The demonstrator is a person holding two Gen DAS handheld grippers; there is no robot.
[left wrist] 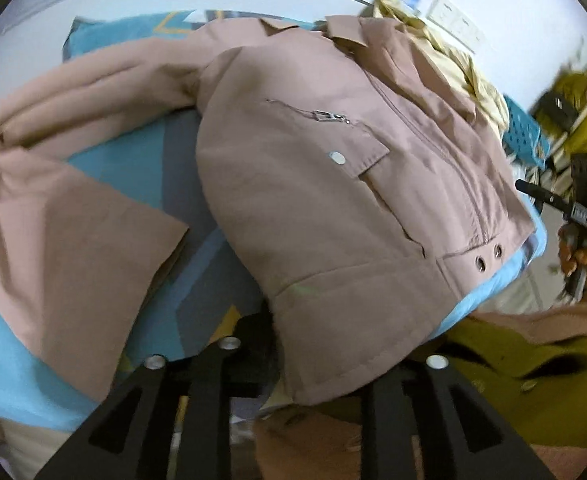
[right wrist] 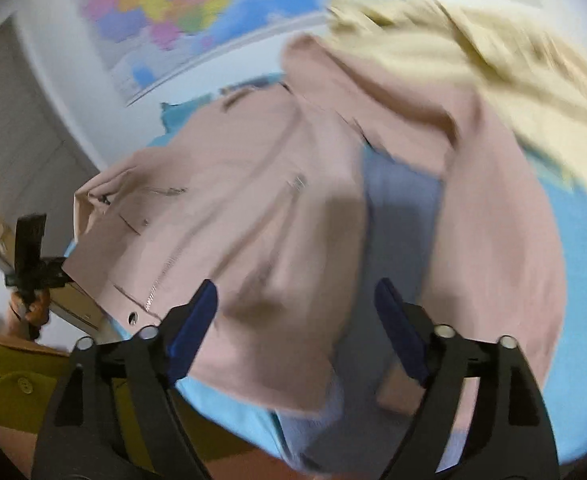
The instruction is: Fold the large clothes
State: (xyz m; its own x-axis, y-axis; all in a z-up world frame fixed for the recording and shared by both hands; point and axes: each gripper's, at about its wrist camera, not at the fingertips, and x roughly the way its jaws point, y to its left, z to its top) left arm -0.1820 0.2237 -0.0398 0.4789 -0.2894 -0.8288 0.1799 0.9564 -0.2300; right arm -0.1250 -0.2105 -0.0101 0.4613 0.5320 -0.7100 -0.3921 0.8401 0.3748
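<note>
STEP: sleeve fold on pink jacket [left wrist: 333, 184] | LEFT: left gripper [left wrist: 293, 364] narrow, hem between, grip unclear | RIGHT: right gripper [right wrist: 295, 328] wide, empty | NEXT: pinch sleeve [right wrist: 493, 248] at 2 o'clock, carry inward

Black two-finger left gripper [left wrist: 293, 364] at 6 o'clock of the left wrist view: flat angular plastic arms with long triangular cut-outs, round silver screw heads [left wrist: 155, 361] at the joints. Black right gripper [right wrist: 293, 312] of the same build at 6 o'clock of the right wrist view, dark blue pads [right wrist: 197, 328] lining its fingers, silver screws on top. Blocky black handle and a small green light at 3 o'clock of the left view. Mustard-yellow buttoned garment [right wrist: 21, 392] at 8 o'clock.
</note>
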